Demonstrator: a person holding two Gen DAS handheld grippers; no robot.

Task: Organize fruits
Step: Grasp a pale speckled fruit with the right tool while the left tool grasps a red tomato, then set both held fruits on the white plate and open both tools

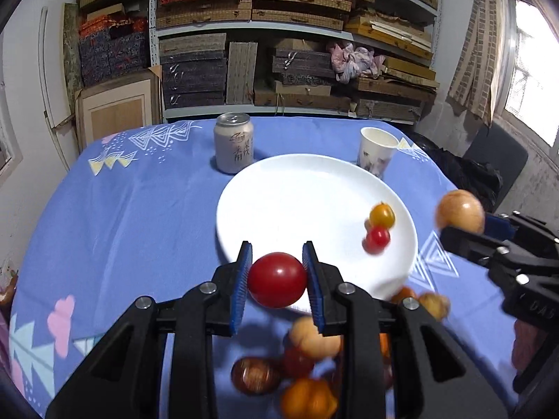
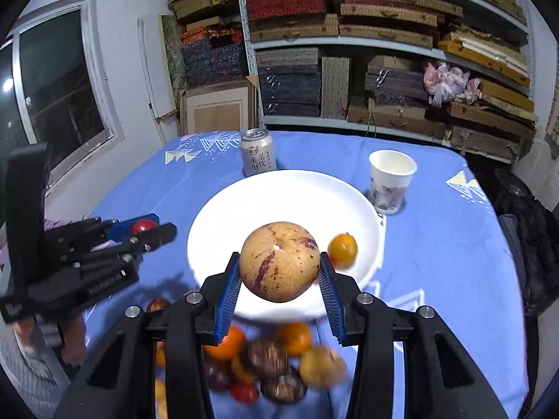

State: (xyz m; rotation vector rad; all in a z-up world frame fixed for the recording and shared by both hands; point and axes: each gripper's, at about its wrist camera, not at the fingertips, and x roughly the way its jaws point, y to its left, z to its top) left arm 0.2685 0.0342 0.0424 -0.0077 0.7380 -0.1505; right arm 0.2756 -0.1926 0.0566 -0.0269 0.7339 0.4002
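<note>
Left gripper [image 1: 277, 281] clamped on a smooth round red tomato [image 1: 277, 280], blue-padded jaws pressed against both its sides, held over the near rim of the round white ceramic plate [image 1: 297, 202]. Right gripper [image 2: 279, 276] closed on a large tan round fruit with purple streaks [image 2: 279, 261], likewise held above the plate's near edge. Only in the left wrist view: two small fruits together on the plate's right side, a small yellow-orange cherry tomato [image 1: 382, 215] touching a small red cherry tomato [image 1: 377, 238] just nearer the camera. In the right wrist view, the yellow one in plain sight, the red one almost wholly hidden behind the held fruit and jaw. Purple streaks on the tan fruit clear from the right wrist; from the left wrist, only a pale blurred globe at the tip of the other gripper. Below both grippers, on the blue patterned cloth over the surface [image 1: 139, 209], a blurred heap of mixed orange, red, brown and yellowish fruits [image 2: 272, 359], more fully seen from the right wrist. Beyond the plate, a silver drink can with printed characters [image 2: 258, 152] upright just behind its far rim, and a white paper cup [image 2: 391, 179] upright near its far right edge.
</note>
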